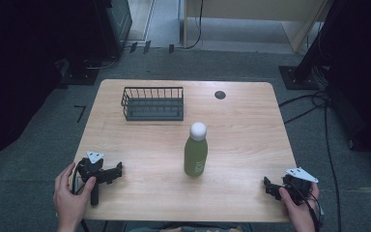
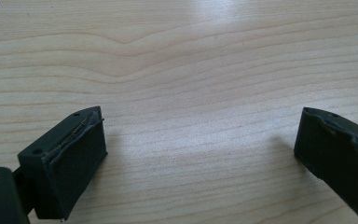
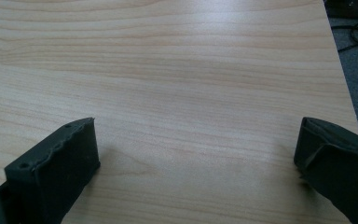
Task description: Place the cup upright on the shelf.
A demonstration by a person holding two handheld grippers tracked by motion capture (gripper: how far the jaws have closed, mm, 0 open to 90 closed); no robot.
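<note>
A green bottle (image 1: 195,154) with a white round cap stands upright near the middle of the wooden table (image 1: 241,130). A dark wire basket (image 1: 153,103) sits at the back left of the table. My left gripper (image 1: 117,171) rests on the table's front left, held by a hand, well left of the bottle. In the left gripper view its jaws stand wide apart over bare wood (image 2: 196,140). My right gripper (image 1: 269,186) lies at the front right corner, held by the other hand. In the right gripper view it is open with nothing between the jaws (image 3: 196,154).
A small dark round hole (image 1: 220,94) marks the table's back right. The right table edge (image 3: 345,88) runs close by the right gripper, with cables (image 1: 314,104) on the grey floor beyond. Dark stands and a cabinet are behind the table.
</note>
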